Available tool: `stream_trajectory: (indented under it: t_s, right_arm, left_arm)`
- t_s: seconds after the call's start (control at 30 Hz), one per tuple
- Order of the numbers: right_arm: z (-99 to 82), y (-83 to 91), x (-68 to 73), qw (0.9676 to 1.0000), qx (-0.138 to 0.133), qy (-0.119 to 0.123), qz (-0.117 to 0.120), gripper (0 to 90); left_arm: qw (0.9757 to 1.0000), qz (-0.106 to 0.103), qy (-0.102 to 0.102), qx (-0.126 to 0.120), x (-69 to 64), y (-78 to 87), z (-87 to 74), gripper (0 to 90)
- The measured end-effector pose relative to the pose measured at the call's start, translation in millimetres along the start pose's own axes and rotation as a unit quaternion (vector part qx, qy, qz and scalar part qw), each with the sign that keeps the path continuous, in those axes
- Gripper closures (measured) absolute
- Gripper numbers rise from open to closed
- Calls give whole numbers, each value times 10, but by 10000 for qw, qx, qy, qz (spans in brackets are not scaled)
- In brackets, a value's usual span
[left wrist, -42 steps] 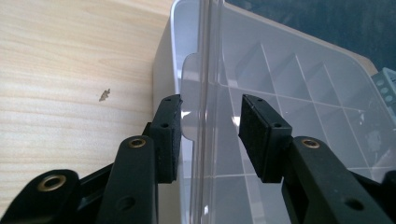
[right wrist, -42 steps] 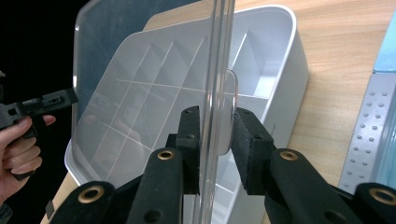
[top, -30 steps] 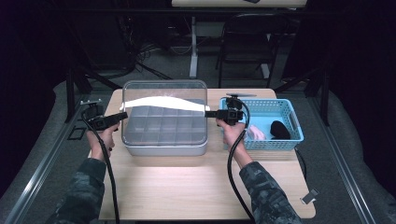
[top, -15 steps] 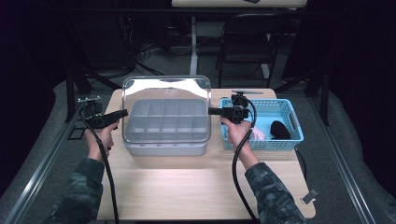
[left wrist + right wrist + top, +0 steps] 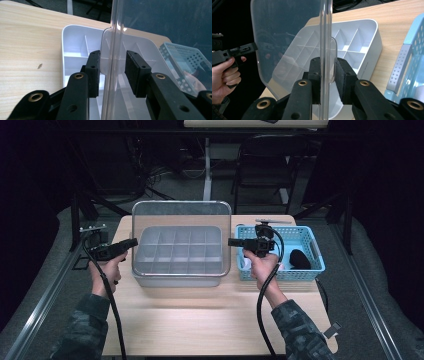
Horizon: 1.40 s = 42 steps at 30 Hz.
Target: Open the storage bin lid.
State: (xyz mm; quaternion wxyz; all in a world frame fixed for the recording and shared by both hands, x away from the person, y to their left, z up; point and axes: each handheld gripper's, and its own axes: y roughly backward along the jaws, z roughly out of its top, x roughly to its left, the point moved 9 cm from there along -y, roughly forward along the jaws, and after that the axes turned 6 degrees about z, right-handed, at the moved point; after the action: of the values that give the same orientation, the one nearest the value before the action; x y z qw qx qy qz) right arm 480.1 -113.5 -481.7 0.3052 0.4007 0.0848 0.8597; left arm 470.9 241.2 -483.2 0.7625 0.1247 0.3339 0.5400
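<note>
- High view: we see a white compartment box [image 5: 180, 257] at the centre of the wooden table [image 5: 210, 315], its grid of dividers showing.
- A clear lid [image 5: 181, 237] stands nearly upright over the box, its top edge toward 12 o'clock and its lower edge at the box's near rim, toward 6 o'clock.
- At 9 o'clock of the box we hold the left gripper [image 5: 131, 242], level and pointing toward 3 o'clock, its tips at the lid's left edge.
- At 3 o'clock of the box we hold the right gripper [image 5: 233, 241], level and pointing toward 9 o'clock, its tips at the lid's right edge.
- Left gripper view: the lid's edge [image 5: 113, 50] rises toward 12 o'clock between the two pads [image 5: 93, 72]. The jaws stand narrow around it; a gap shows on each side, so we cannot tell that they press on the lid.
- Right gripper view: the jaws stand narrow and hold the lid [image 5: 287, 37]; both pads [image 5: 343, 80] lie against a small tab on its edge. The box [image 5: 352, 42] lies beyond, toward 1 o'clock, and the other hand [image 5: 225, 75] with its gripper shows at 9 o'clock.
- At 3 o'clock on the table stands a blue perforated basket [image 5: 312, 245] with a dark object [image 5: 299, 259] in it; the right hand [image 5: 262, 265] is over its left end.
</note>
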Motion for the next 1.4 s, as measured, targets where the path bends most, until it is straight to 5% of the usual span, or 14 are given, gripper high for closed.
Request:
stream_trajectory:
  t_s: [0.57, 1.4]
  right_arm:
    - [-254, 243, 89, 9999, 81, 79, 51, 758]
    - [-689, 327, 130, 9992, 349, -6, 176, 758]
  left_arm:
    - [9996, -169, -156, 132, -123, 169, -247, 665]
    - [9994, -240, -199, 144, -129, 408, -587, 679]
